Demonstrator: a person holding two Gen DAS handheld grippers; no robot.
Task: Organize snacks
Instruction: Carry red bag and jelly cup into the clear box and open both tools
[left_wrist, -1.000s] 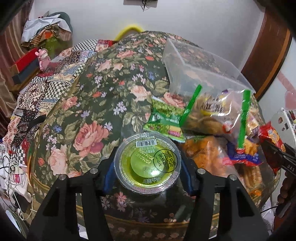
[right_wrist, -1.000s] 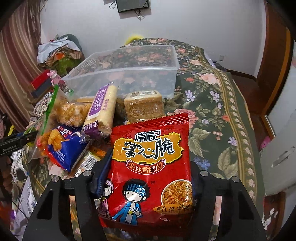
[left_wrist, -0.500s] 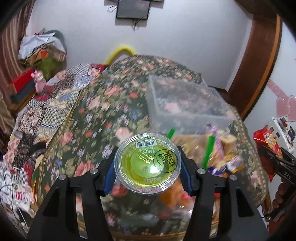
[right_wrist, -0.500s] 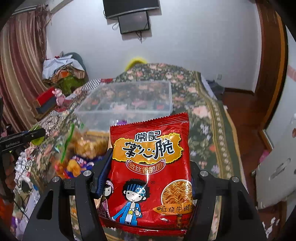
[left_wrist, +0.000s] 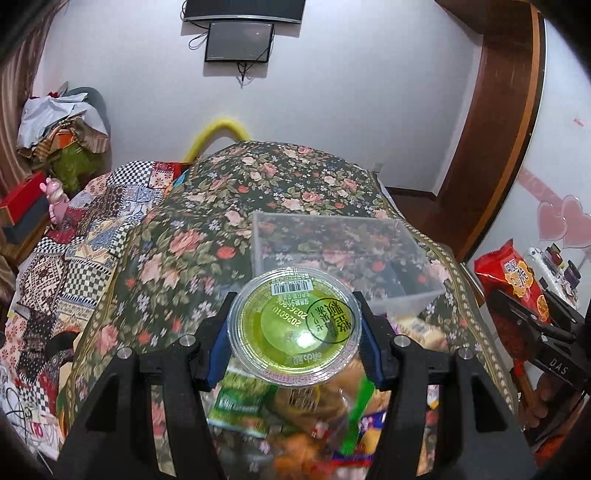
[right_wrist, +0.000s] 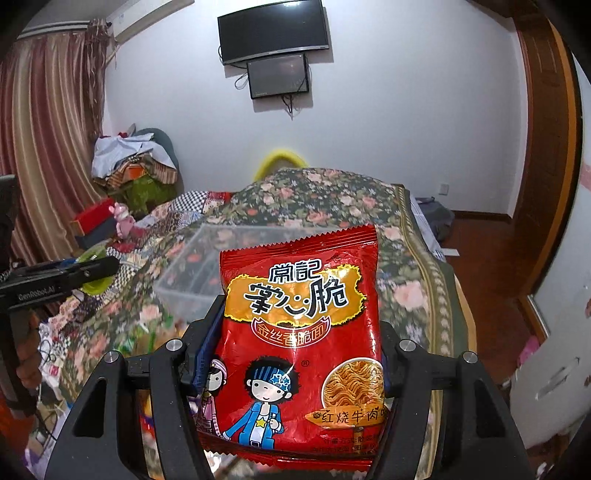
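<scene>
The bed (left_wrist: 192, 236), under a floral cover, carries the clear plastic bin (left_wrist: 402, 291), which appears to hold nothing yet, so by this view no snack has been stowed. The loose snack pile (left_wrist: 295, 424) lies on the bed on the near side of the bin, blurred; its packets cannot be read and all remain to be sorted.

The red noodle packet (right_wrist: 299, 343) is clamped between the jaws of the right hand-held gripper (right_wrist: 295, 354), raised on the near side of the bin. Its face reads 常記 掌心脆, 金丝香脆面 and 红烧牛肉.

The green jelly cup (left_wrist: 294, 330) is clamped in the left hand-held gripper (left_wrist: 294, 343), raised just short of the bin's near wall. Its lid carries a barcode, a date print beginning 2026 and a round stamp too small to read.

The left tool's side reads GenRobot.AI; the right tool's reads DAS.
</scene>
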